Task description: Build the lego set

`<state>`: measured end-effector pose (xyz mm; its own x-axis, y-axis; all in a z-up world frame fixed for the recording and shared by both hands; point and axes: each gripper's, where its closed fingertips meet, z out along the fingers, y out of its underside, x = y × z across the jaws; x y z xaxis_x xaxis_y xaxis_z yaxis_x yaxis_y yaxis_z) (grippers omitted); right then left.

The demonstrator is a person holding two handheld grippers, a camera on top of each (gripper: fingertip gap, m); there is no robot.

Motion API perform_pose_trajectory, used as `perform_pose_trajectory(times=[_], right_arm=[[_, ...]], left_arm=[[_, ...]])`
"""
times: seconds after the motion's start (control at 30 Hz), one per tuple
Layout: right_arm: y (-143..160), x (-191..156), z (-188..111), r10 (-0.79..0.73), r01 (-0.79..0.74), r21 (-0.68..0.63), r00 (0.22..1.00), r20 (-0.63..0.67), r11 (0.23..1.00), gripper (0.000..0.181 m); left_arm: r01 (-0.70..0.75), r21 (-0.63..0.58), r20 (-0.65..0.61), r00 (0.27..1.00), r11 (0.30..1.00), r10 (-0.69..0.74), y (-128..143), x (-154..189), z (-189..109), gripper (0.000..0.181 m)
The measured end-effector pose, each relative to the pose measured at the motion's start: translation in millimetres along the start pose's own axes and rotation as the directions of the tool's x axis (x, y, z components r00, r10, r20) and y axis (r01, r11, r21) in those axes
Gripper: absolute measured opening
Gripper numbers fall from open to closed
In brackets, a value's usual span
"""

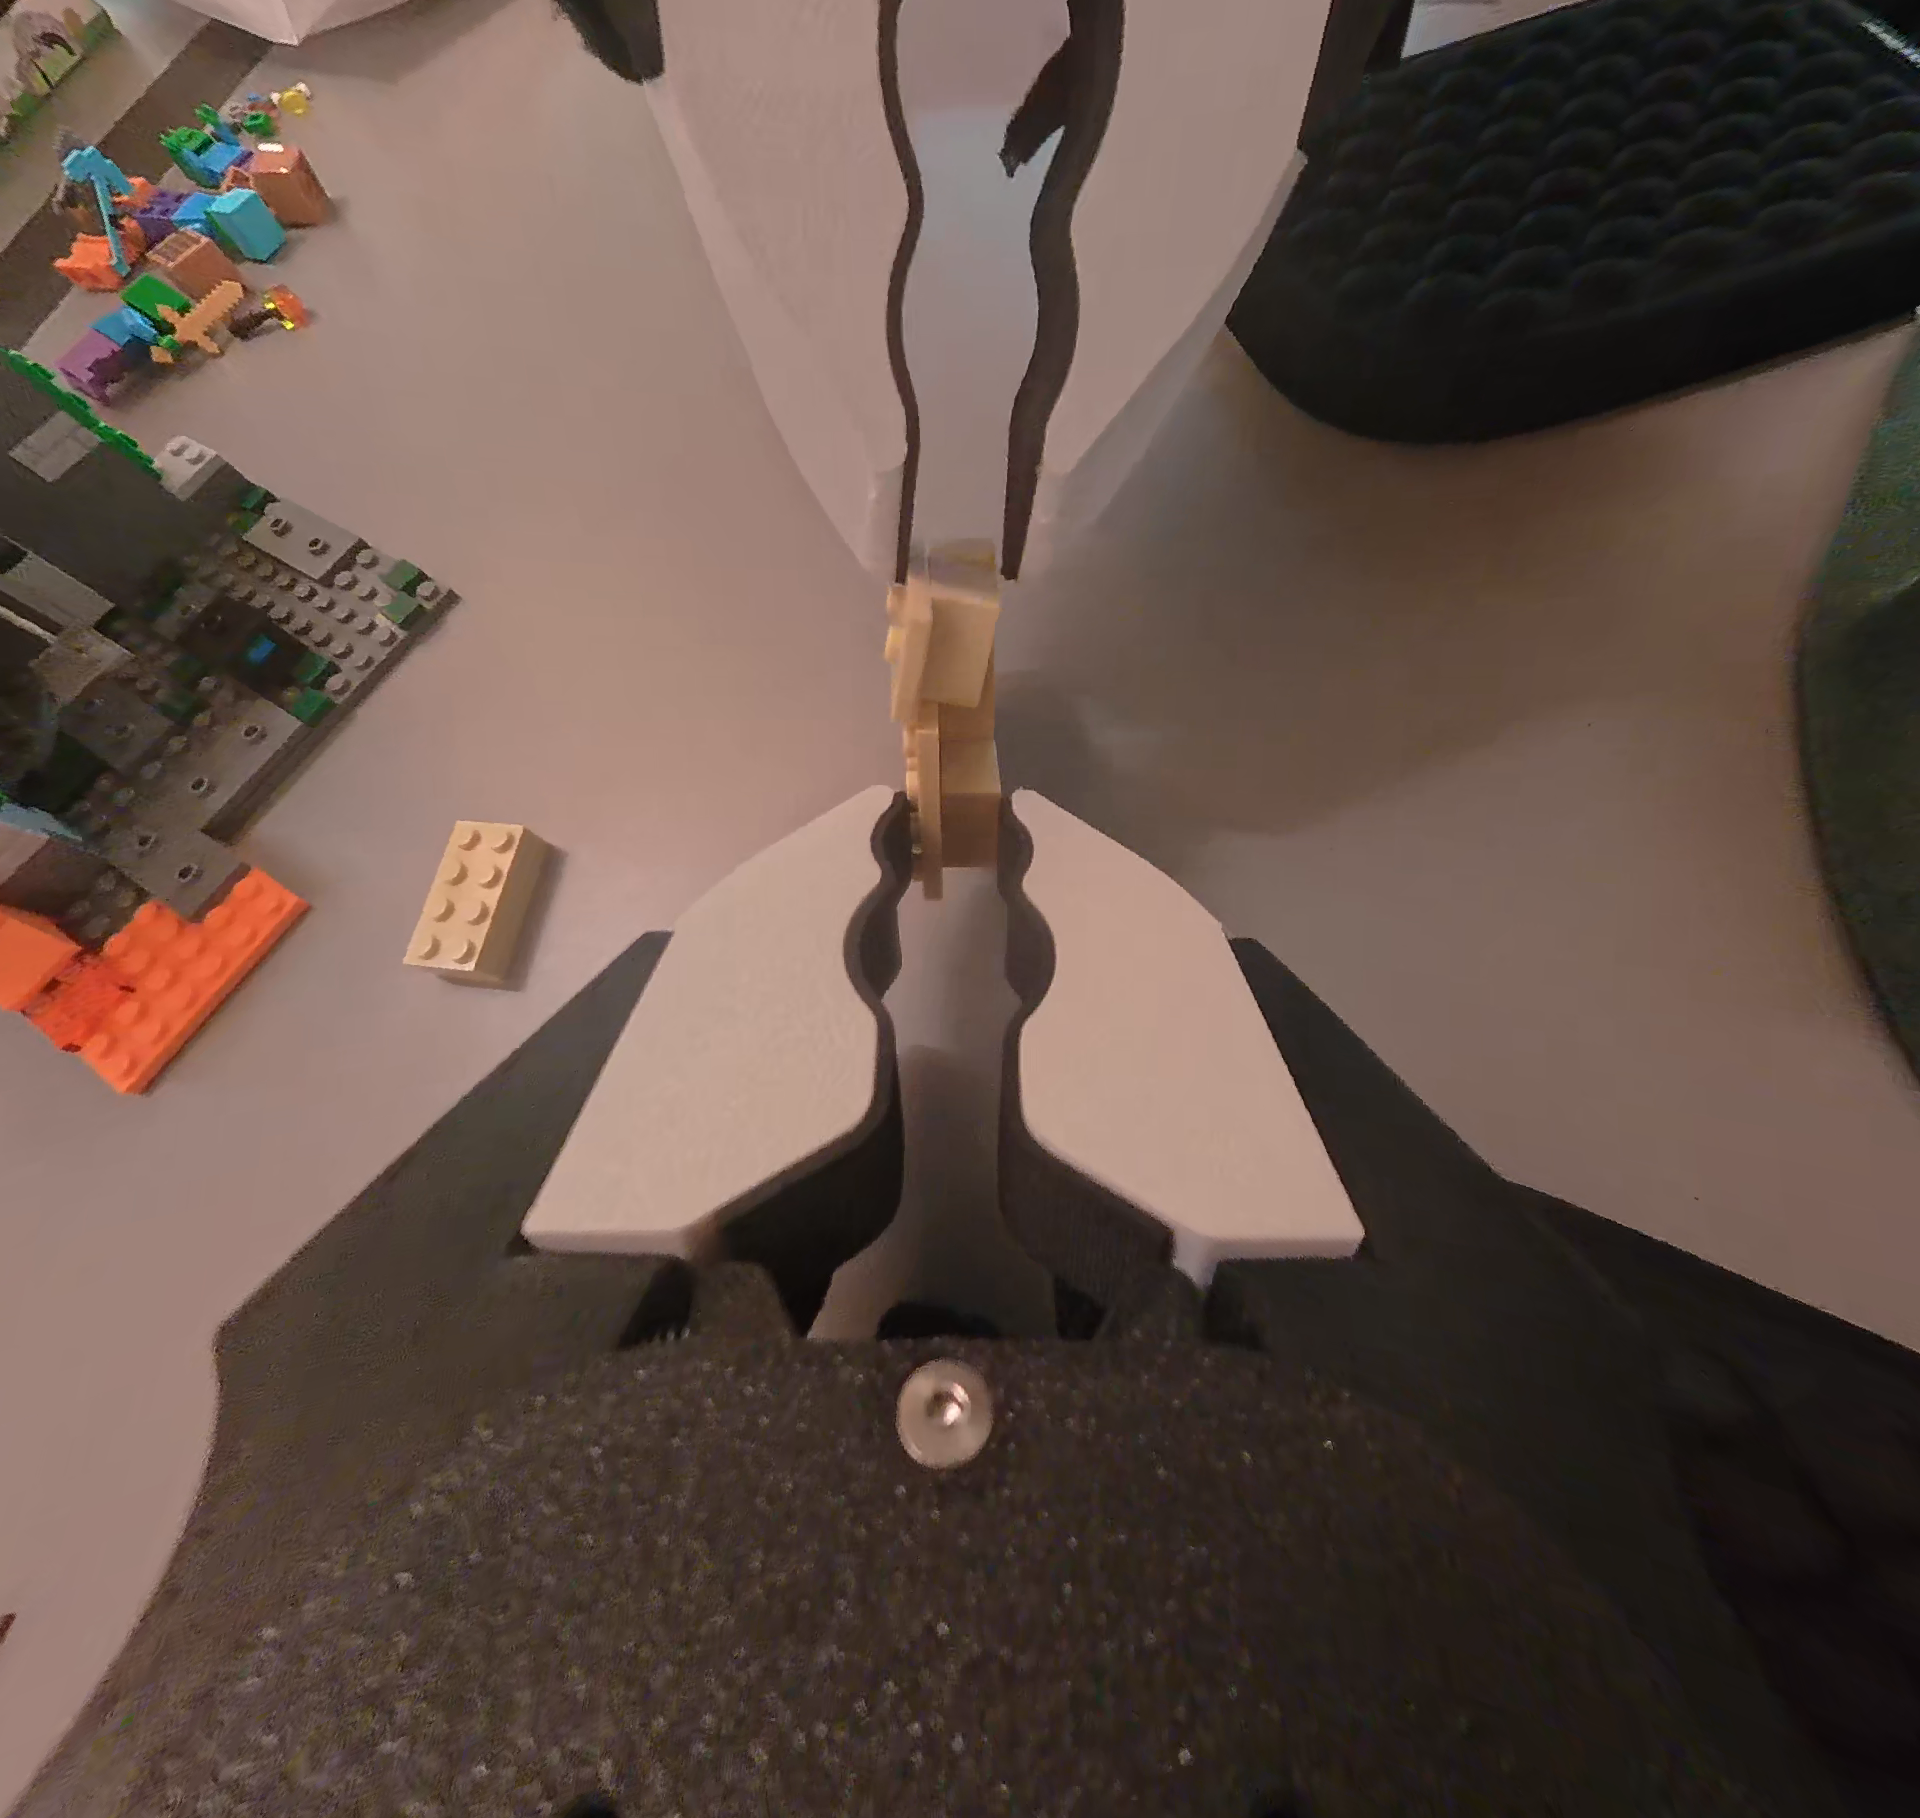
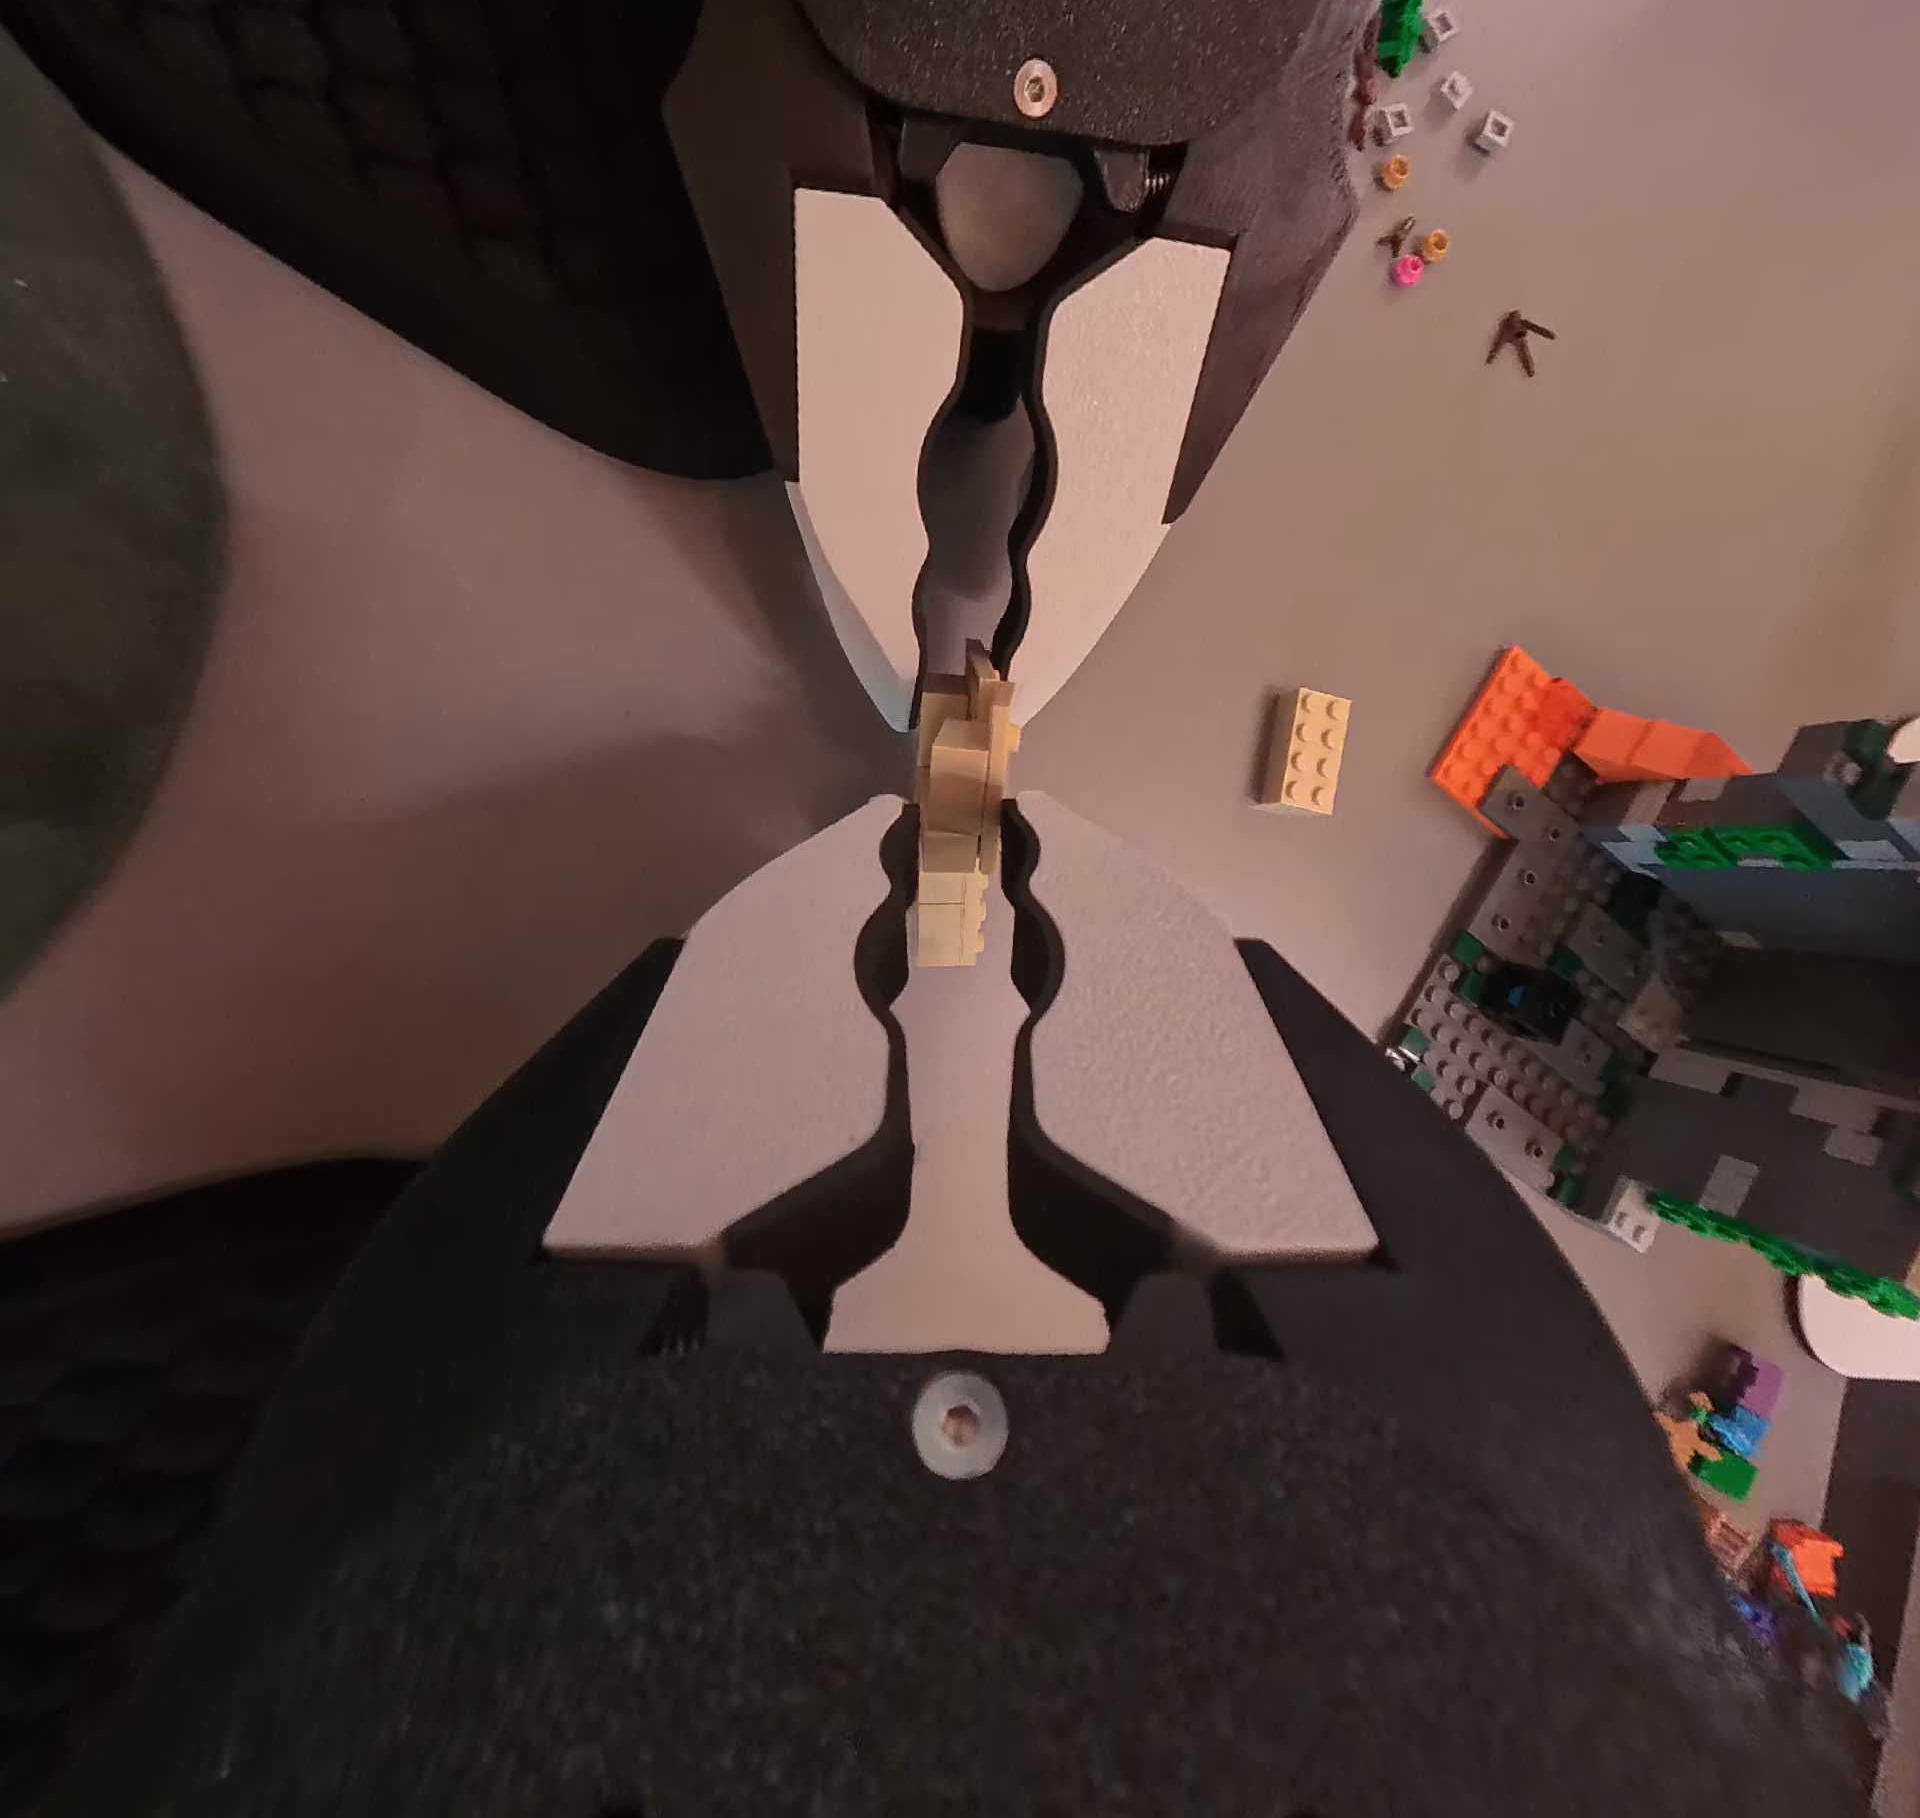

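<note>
A small tan lego assembly [image 1: 951, 656] is held in the air between my two grippers, which face each other tip to tip. My left gripper [image 1: 951, 812] is shut on its near end. The right gripper [image 1: 956, 563] comes in from the top of the left wrist view and is shut on the far end. In the right wrist view the right gripper [image 2: 956, 833] clamps the tan assembly [image 2: 961, 771] from below, and the left gripper [image 2: 961, 688] clamps it from above. Parts of the assembly are hidden between the pads.
A loose tan 2x4 brick [image 1: 476, 904] [image 2: 1307, 750] lies on the grey table. A grey, green and orange lego build [image 1: 208, 688] [image 2: 1662, 989] stands beside it. Loose coloured pieces [image 1: 187, 241] and small bits [image 2: 1423, 106] lie farther out. A black cushion [image 1: 1590, 199] is at the right. The grippers' ends are close to 4 cm from one another.
</note>
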<state>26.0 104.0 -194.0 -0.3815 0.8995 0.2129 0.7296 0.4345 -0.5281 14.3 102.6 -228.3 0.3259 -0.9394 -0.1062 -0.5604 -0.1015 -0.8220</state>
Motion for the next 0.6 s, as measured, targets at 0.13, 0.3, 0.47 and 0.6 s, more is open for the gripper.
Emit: perform_pose_trajectory(times=[0.13,0.3,0.47,0.6], right_arm=[[0.0,-3.6,0.2,-0.006,0.006,0.005,0.999,0.051,1.000,0.018],[1.0,-6.5,2.0,-0.044,0.044,0.001,0.997,0.058,0.999,0.019],[0.7,-8.3,3.2,-0.061,0.060,0.019,0.997,0.048,0.998,0.020],[0.8,-10.5,6.3,-0.072,0.070,0.036,0.997,0.034,0.997,0.023]], left_arm=[[-0.023,-0.003,0.000,1.000,1.000,0.023,0.4,1.6,0.3,0.015],[-0.048,-0.004,0.003,0.999,0.999,0.048,0.2,2.8,0.5,0.015],[-0.071,0.000,0.005,0.997,0.997,0.071,-0.3,4.3,1.2,0.015],[-0.079,0.001,0.005,0.997,0.997,0.079,0.0,4.8,1.6,0.015]])
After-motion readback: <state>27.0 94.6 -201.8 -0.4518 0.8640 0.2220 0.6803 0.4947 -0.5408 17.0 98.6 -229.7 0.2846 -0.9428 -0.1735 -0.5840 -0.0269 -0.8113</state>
